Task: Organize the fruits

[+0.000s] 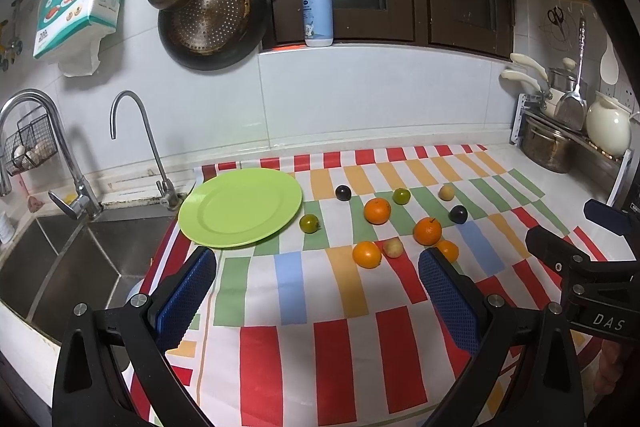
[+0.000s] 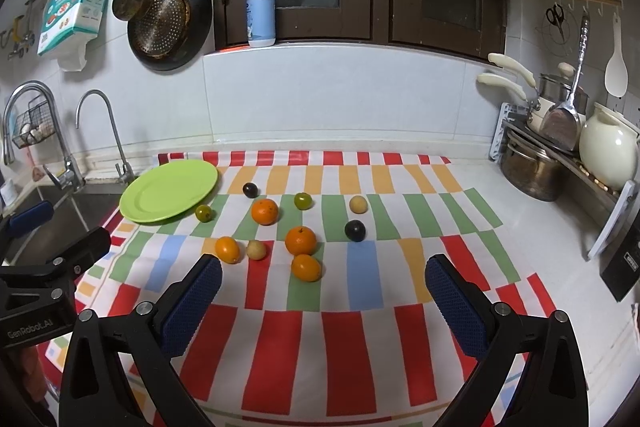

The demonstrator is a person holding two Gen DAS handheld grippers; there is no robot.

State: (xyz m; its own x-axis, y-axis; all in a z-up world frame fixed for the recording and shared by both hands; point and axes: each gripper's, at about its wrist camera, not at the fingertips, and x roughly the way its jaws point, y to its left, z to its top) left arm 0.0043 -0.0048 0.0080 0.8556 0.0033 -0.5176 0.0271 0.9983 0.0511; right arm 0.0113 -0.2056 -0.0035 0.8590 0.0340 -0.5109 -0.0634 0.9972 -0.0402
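Left wrist view: left gripper hangs above the near part of the striped multicolour cloth, jaws spread wide, nothing between the blue pads. The round lime-green plastic plate sits bare at the cloth's back-left corner, next to the steel sink. Fruit is scattered mid-cloth, to the right of the plate: a small green fruit just beside the plate rim, a dark plum further back, round oranges incl. one in the middle. Right gripper's black frame shows at the right edge.

Right wrist view: right gripper also wide open and holding nothing, hovering over the near-centre of the cloth. Nearest fruit is an oval orange, w/ a rounder one touching or nearly touching behind it.

Step, as I read it: the very start, no fruit on the plate yet. Next move prob. needs one gripper to drop over a single fruit, close gently (round, will roll), then carry it to the plate.

Count: 4 oranges, 2 green fruits, 2 dark plums, 2 pale yellowish fruits = 10 pcs; 1 plate.
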